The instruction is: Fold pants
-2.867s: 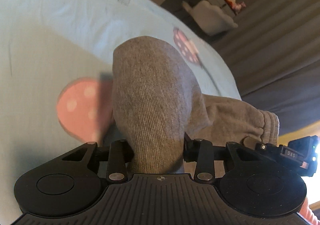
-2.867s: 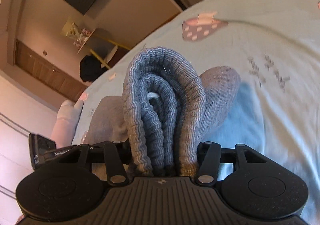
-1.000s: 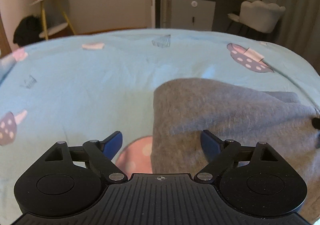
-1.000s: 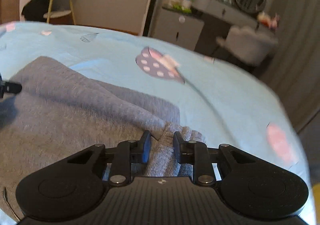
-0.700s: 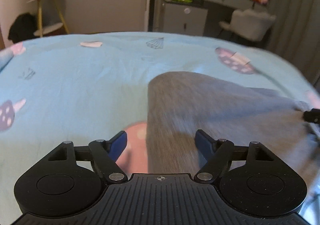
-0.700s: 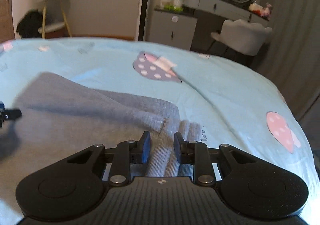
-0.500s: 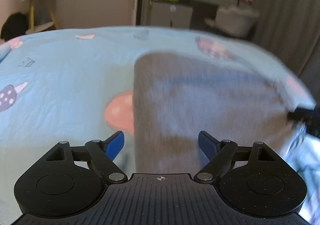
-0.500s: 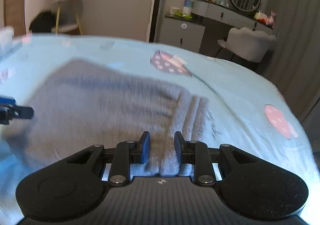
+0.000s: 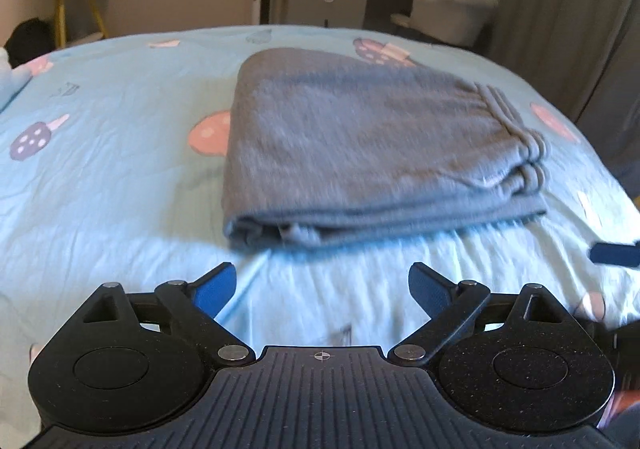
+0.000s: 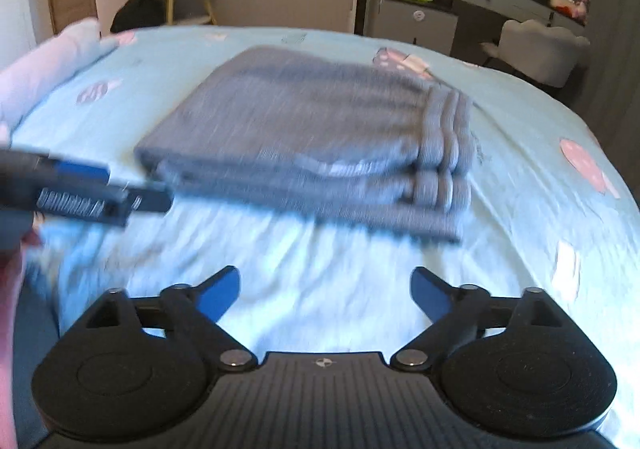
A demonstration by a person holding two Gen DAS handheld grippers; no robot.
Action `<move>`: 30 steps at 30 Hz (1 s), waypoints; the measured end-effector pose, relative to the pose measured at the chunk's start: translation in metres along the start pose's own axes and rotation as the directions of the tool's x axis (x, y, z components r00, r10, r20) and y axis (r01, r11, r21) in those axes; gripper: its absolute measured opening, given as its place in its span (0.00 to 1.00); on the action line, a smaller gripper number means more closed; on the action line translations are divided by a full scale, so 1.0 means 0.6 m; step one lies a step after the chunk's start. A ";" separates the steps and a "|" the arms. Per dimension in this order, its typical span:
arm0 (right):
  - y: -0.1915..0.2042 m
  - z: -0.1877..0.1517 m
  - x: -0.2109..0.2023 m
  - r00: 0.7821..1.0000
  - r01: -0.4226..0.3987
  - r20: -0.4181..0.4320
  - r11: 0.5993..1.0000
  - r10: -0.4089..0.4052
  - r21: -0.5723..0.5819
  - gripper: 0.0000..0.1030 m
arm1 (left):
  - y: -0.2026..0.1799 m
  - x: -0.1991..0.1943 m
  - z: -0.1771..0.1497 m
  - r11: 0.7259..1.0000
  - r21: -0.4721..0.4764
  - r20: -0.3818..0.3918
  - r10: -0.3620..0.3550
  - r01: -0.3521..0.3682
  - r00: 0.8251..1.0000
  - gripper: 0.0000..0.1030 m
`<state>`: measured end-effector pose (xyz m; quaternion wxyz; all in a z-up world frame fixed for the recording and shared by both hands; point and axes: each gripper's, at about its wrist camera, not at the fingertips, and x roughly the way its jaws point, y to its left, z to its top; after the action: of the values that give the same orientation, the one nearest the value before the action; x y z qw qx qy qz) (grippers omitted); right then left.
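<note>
The left view alone shows a pink mushroom print [image 9: 208, 134] at the pants' [image 9: 372, 145] 9 o'clock edge; the right view alone shows a pillow [image 10: 48, 65] at 10 o'clock. The folded pants lie on the bed [image 9: 100, 153], at 12 o'clock from the left gripper [image 9: 322, 287] and right gripper [image 10: 325, 288], both spread wide, holding nothing.
</note>
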<state>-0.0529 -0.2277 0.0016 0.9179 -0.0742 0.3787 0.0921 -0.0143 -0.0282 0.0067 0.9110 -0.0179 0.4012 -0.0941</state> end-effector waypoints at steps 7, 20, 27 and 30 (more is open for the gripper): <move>0.021 -0.028 -0.023 0.999 0.052 -0.016 0.998 -0.051 0.032 0.96 | -0.011 -0.024 -0.022 0.999 0.023 0.056 0.041 -0.043 0.998 0.97; 0.024 0.014 -0.001 0.987 0.159 -0.014 0.980 -0.158 0.121 0.96 | 0.005 0.003 -0.023 0.995 -0.052 0.054 0.083 -0.080 0.995 0.98; 0.021 0.031 0.021 0.986 0.168 -0.032 0.975 -0.165 0.148 0.96 | 0.014 0.024 -0.022 0.994 -0.083 0.023 0.067 -0.064 0.998 0.98; 0.018 0.034 0.027 0.985 0.173 -0.029 0.973 -0.171 0.152 0.96 | 0.011 0.030 -0.022 0.996 -0.069 0.014 0.065 -0.064 0.998 0.98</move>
<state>-0.0305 -0.2115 0.0037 0.9225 -0.0363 0.3840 -0.0179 -0.0112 -0.0246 -0.0160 0.9157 -0.0369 0.3970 -0.0506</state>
